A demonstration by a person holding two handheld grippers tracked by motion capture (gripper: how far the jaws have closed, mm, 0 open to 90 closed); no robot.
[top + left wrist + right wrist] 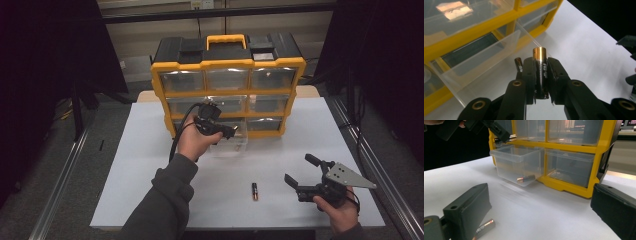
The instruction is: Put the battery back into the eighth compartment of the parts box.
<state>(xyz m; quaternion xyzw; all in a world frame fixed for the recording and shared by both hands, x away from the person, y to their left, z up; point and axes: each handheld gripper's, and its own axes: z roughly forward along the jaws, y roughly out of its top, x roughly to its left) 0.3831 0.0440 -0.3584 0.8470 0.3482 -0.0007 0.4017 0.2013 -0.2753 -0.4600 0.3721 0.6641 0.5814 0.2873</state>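
My left gripper (541,75) is shut on a black and gold battery (539,53), held upright between its pads. In the high view this gripper (231,132) hovers over a clear drawer (239,146) pulled out of the bottom row of the yellow organizer (227,63). A second battery (526,179) lies inside that drawer (506,167). A third battery (255,191) rests on the white table near the front. My right gripper (300,169) stands open at the front right, low over the table, with nothing between its pads; that battery (484,228) lies just beside its left pad (466,210).
The organizer (574,186) stands at the back of the white tabletop (140,165), its other clear drawers pushed in. Metal rails (60,185) run along both sides of the table. The person's left sleeve (165,200) reaches in from the front.
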